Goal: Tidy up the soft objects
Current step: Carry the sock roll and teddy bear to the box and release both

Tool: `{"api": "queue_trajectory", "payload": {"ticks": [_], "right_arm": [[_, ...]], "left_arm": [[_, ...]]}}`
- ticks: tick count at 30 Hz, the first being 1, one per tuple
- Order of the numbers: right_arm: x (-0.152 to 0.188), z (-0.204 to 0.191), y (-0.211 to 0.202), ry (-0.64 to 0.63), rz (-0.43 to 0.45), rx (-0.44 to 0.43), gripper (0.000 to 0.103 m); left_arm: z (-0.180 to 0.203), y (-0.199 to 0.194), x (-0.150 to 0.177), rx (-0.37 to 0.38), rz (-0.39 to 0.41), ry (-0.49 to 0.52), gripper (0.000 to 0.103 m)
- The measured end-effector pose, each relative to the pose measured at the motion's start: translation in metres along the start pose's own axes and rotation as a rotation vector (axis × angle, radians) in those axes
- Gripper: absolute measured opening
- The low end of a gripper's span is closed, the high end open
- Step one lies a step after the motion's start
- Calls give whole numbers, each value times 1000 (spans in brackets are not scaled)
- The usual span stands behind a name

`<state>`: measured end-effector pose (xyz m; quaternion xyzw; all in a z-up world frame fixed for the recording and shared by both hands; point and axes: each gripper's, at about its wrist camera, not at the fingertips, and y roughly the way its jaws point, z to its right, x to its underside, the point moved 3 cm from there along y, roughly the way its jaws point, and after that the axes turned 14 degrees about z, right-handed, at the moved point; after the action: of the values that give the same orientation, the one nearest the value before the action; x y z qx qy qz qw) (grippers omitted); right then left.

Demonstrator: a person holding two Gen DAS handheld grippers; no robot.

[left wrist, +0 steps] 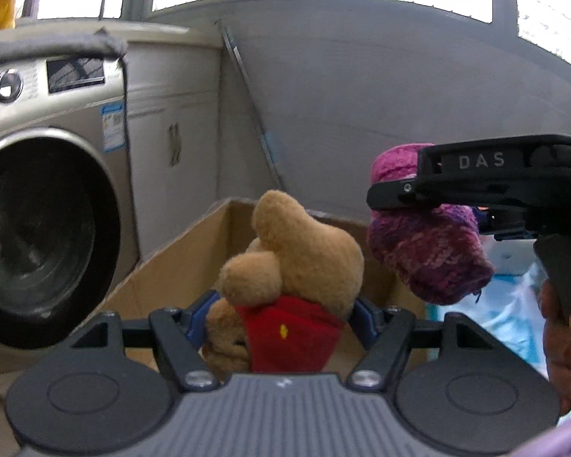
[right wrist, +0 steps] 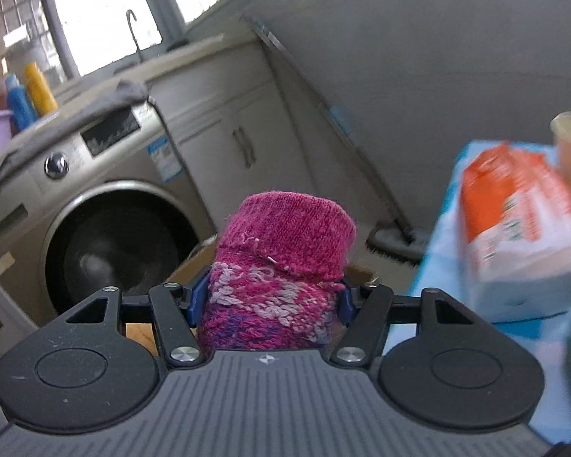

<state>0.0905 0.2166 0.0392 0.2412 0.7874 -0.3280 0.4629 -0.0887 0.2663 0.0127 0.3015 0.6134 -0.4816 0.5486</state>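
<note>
Dominating the left wrist view: washing machine [left wrist: 45, 228], a silver front-loader at about 9 o'clock, its round dark door facing the camera.
Wall: grey wall [left wrist: 380, 95] fills the background from 12 to 2 o'clock, windows above it.
Cabinet: pale cabinet [left wrist: 171, 144] stands just beside the washer, at about 11 o'clock.
Cardboard box: open box [left wrist: 194, 247] sits on the floor at centre, just past the left gripper's fingers and near the washer.
Blue table cover: light blue surface [right wrist: 430, 274] at 3 o'clock in the right wrist view, carrying an orange-and-white pack [right wrist: 521, 224], blurred.
Mop: long handle leans against the wall, its head [right wrist: 394, 242] on the floor at about 2 o'clock.
Left gripper [left wrist: 281, 320]: jaws clamped on the plush bear [left wrist: 297, 266], tan with a red shirt, held up in front of the box opening; whether it is over the box or just short of it I cannot tell.
Right gripper [right wrist: 272, 299]: jaws pressed against both sides of the pink knit sock roll [right wrist: 281, 262], held in the air.
Sock roll from the left view: at 3 o'clock, near the bear but apart from it.
</note>
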Motion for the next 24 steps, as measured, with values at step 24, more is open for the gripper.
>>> {"api": "queue_trajectory", "payload": {"ticks": [24], "right_arm": [[-8,7,-94,-33,106,163,102]], "left_arm": [[10,-30,-13,-45,10,47,86]]}}
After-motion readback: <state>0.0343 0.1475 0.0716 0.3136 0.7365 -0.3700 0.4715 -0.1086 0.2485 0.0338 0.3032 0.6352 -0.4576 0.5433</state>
